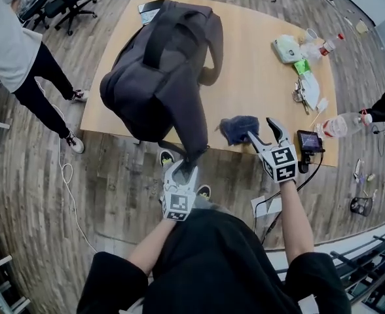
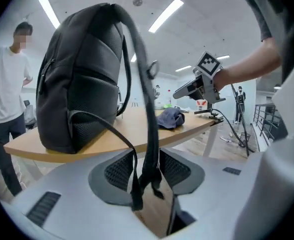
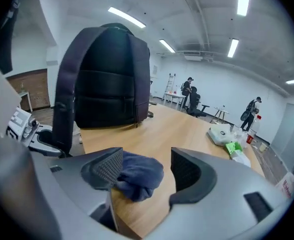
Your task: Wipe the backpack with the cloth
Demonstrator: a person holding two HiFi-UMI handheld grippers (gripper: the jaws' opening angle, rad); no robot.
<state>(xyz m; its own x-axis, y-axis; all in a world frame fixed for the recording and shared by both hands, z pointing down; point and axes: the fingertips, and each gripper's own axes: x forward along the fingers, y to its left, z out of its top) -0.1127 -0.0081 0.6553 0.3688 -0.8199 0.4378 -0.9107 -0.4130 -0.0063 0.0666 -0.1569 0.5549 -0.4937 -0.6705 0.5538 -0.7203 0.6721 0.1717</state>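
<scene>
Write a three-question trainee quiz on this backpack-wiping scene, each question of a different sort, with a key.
1. True or false: the cloth lies on the table, apart from the backpack.
2. What is the left claw clamped on?
A) the backpack's shoulder strap
B) the cloth
C) the table's edge
3. Fill in: the right claw has its jaws ____ with the cloth between them.

Key: 1 true; 2 A; 3 open.
</scene>
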